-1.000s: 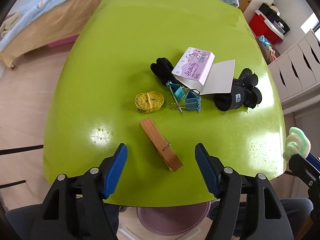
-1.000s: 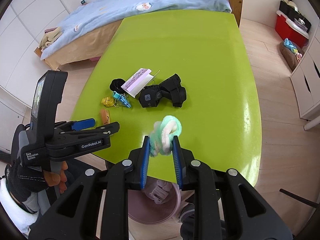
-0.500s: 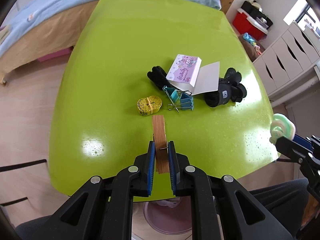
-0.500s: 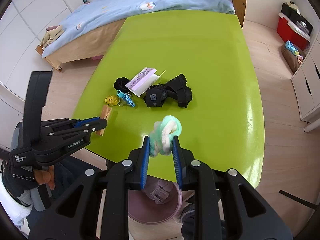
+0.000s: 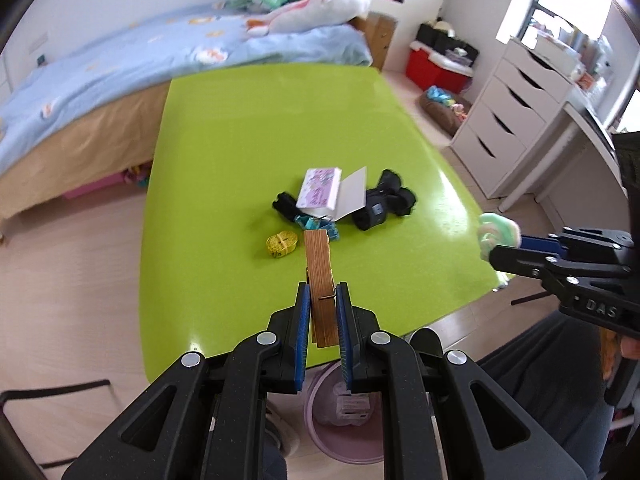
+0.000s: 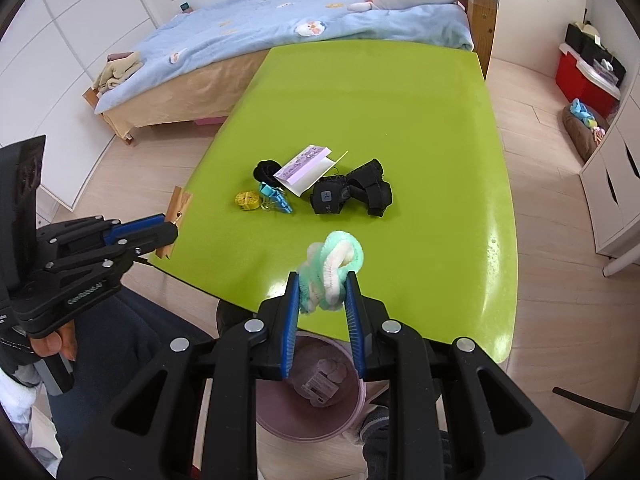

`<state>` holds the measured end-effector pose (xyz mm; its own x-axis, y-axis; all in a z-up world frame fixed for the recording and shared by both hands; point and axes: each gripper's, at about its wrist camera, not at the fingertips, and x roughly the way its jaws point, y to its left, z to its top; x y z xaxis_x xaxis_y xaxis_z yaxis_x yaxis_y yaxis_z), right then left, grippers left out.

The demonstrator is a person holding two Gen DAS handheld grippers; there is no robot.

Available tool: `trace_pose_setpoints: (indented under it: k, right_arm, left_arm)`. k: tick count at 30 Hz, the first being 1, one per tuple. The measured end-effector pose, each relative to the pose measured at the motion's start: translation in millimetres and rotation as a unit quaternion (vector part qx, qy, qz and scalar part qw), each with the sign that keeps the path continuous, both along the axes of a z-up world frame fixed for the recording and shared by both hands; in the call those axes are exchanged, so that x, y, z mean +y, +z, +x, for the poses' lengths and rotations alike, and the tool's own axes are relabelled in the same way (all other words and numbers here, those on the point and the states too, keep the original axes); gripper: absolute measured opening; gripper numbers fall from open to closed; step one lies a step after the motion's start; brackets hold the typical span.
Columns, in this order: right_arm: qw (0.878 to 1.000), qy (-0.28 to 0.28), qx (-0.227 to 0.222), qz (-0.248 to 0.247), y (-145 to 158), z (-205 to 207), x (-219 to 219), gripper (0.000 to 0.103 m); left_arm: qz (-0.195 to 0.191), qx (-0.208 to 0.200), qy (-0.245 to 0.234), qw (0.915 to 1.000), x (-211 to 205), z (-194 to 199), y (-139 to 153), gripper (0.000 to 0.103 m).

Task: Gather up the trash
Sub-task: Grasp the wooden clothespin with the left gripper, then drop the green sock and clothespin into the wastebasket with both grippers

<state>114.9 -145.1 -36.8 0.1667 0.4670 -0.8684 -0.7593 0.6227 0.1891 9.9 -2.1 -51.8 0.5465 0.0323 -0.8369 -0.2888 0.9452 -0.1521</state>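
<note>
The left gripper (image 5: 323, 312) is clamped on a wooden clothespin (image 5: 319, 276), held above the table's (image 6: 384, 92) near edge. The right gripper (image 6: 322, 300) pinches a fluffy green-and-white scrunchie (image 6: 334, 266) over the same edge. A pink bin (image 6: 312, 392) sits on the floor below. Mid-table lie a yellow tape measure (image 6: 245, 199), blue binder clips (image 6: 276, 199), a purple booklet (image 6: 306, 163) and black straps (image 6: 352, 194).

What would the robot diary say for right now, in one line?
left gripper: shut on wooden clothespin, lifted | right gripper: shut on fuzzy green-white scrunchie | pink bin: below table edge
</note>
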Motion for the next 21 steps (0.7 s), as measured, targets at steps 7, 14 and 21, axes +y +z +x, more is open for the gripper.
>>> trace_pose_setpoints:
  k: [7, 14, 21]
  right_arm:
    - [1.0, 0.017, -0.009, 0.015, 16.2, -32.4, -18.2, 0.022]
    - [0.999, 0.033, 0.006, 0.016, 12.3, -67.0, -34.6, 0.022]
    - [0.998, 0.049, 0.042, 0.008, -11.4, -94.4, -43.5, 0.022]
  left_arm:
    - [0.01, -0.03, -0.049, 0.9983, -28.3, -24.7, 27.8, 0.013]
    - [0.003, -0.03, -0.076, 0.9967, -49.2, -47.6, 29.1, 0.013]
    - [-0.003, -0.025, -0.083, 0.9962, -61.7, -66.7, 23.7, 0.013]
